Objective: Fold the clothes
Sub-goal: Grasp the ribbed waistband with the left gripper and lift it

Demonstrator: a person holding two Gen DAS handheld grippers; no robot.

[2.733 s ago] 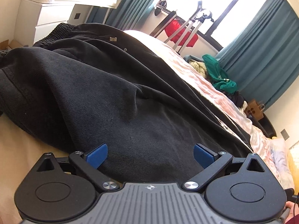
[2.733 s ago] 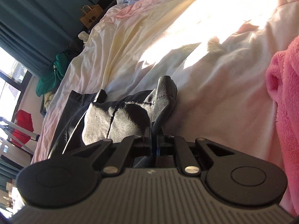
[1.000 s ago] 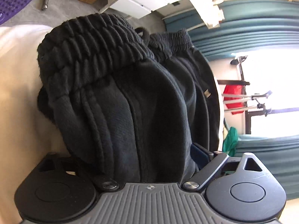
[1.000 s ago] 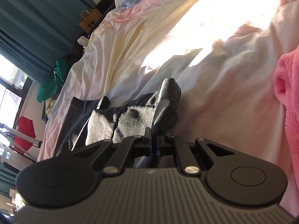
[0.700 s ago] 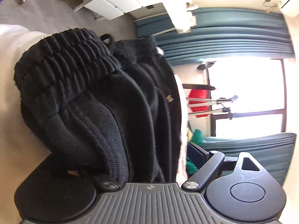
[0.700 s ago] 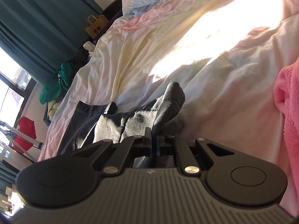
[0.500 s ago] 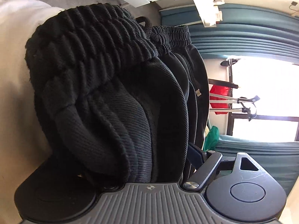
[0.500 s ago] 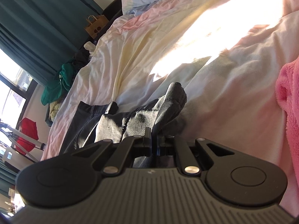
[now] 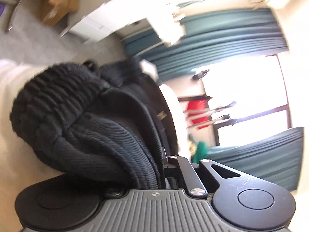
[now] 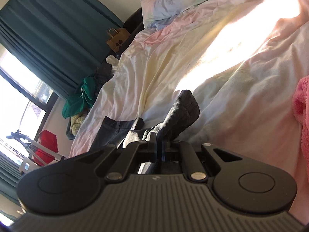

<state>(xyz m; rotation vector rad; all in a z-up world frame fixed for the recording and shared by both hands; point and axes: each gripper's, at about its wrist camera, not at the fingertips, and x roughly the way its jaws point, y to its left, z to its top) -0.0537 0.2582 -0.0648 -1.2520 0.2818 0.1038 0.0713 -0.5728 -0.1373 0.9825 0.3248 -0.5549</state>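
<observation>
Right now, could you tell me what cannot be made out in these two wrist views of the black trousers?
- Left wrist view: the left gripper has its fingertips buried under the black trousers; the pads are unseen.
- Left wrist view: motion blur smears the dresser and cardboard box.
- Right wrist view: the right gripper and its body hide the pinched fabric.
- Right wrist view: the pink blanket is cut by the frame edge.

Left gripper (image 9: pixel 164 166) fingers clamped together; right gripper (image 10: pixel 158 147) fingers clamped together, angled down

Teal curtains (image 10: pixel 48 38), paper bag (image 10: pixel 116 38), cardboard box (image 9: pixel 59 2)
</observation>
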